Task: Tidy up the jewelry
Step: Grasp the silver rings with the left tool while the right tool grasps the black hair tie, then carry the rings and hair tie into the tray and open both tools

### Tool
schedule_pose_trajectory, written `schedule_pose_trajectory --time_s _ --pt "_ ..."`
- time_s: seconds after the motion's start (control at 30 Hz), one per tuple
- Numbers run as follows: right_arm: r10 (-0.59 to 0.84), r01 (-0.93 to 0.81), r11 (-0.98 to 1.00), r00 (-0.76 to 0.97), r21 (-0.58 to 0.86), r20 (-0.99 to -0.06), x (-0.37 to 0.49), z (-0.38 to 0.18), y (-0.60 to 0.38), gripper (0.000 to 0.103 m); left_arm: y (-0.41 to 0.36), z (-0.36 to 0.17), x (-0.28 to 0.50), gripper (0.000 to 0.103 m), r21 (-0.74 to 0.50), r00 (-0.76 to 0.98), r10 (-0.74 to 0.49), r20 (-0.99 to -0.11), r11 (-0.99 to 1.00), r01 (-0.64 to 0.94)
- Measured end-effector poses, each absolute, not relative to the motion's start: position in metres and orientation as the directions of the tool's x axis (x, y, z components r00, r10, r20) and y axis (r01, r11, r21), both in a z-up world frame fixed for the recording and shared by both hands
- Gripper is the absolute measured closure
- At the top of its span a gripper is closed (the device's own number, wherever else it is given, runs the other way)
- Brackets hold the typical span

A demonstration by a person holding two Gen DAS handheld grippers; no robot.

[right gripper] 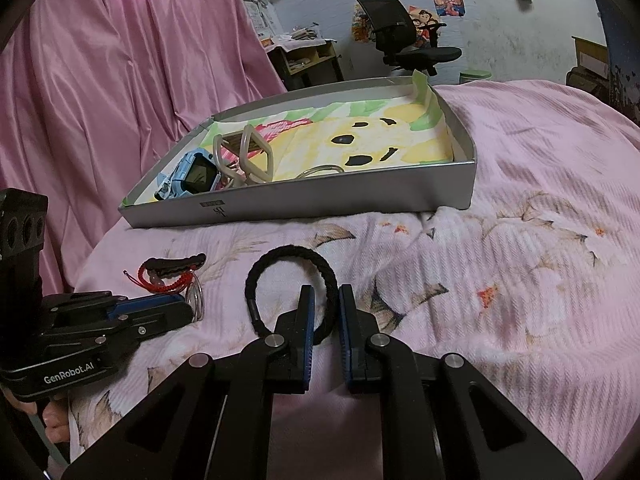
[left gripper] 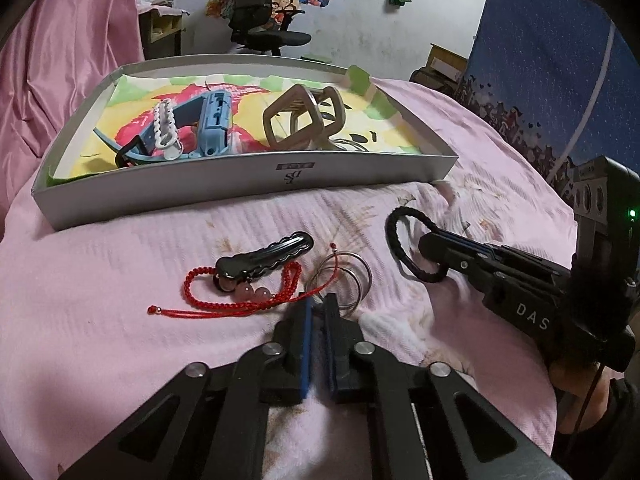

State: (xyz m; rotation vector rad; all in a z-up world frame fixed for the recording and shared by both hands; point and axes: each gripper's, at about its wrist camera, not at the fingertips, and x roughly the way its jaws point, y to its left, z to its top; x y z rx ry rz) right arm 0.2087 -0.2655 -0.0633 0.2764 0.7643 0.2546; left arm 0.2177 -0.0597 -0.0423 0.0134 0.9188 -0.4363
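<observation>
On the pink bedspread, thin silver bangles [left gripper: 366, 270] lie beside a red cord bracelet with pink beads [left gripper: 240, 292] and a black hair clip [left gripper: 264, 258]. My left gripper [left gripper: 318, 300] is shut on the near edge of the bangles. To the right lies a black braided hair tie [left gripper: 394, 244], with my right gripper [left gripper: 430, 246] shut on it. In the right wrist view the hair tie [right gripper: 288, 250] passes between the right gripper [right gripper: 326, 294] fingers. The left gripper [right gripper: 186, 308] is at the bangles [right gripper: 197, 300].
A shallow grey box [left gripper: 240, 188] stands behind on the bed. It holds a blue watch [left gripper: 214, 120], a white bracelet [left gripper: 164, 128] and a beige hair claw [left gripper: 296, 116]. Pink curtain [right gripper: 120, 80] hangs on the left. An office chair [right gripper: 400, 36] stands farther back.
</observation>
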Motion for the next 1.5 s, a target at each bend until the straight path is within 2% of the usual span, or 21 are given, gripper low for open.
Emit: schedule_pose_trajectory --time_s 0.37,0.53,0.6,0.73,0.77,1.1,1.2,1.5 --pt "0.325 -0.126 0.933 0.695 0.337 -0.641 0.208 -0.064 -0.266 0.092 -0.054 -0.037 0.203 0.101 -0.183 0.579 -0.392 -0.715 0.904 0.385" --pt "0.324 -0.125 0.933 0.696 0.337 -0.641 0.208 -0.063 -0.265 0.092 -0.054 -0.036 0.207 0.099 -0.198 0.561 -0.405 -0.722 0.898 0.394" --pt "0.323 -0.122 0.933 0.699 0.338 -0.639 0.208 -0.063 -0.266 0.092 -0.057 -0.035 0.208 0.094 -0.198 0.552 -0.41 -0.726 0.893 0.403" --pt "0.322 -0.11 0.929 0.711 0.353 -0.625 0.206 -0.062 -0.271 0.093 -0.065 -0.033 0.207 0.064 -0.188 0.54 -0.423 -0.728 0.88 0.436" --pt "0.322 -0.108 0.928 0.713 0.355 -0.624 0.206 -0.062 -0.272 0.093 -0.068 -0.032 0.208 0.062 -0.174 0.542 -0.414 -0.732 0.881 0.439" --pt "0.326 -0.095 0.92 0.72 0.379 -0.612 0.205 -0.063 -0.277 0.093 -0.089 -0.037 0.225 0.064 -0.065 0.521 -0.298 -0.799 0.906 0.419" --pt "0.327 -0.094 0.921 0.716 0.379 -0.616 0.206 -0.063 -0.277 0.093 -0.093 -0.038 0.224 0.073 -0.029 0.529 -0.268 -0.805 0.909 0.416" --pt "0.353 -0.106 0.913 0.691 0.394 -0.631 0.209 -0.066 -0.274 0.093 -0.087 -0.033 0.214 0.075 -0.047 0.55 -0.298 -0.78 0.905 0.424"
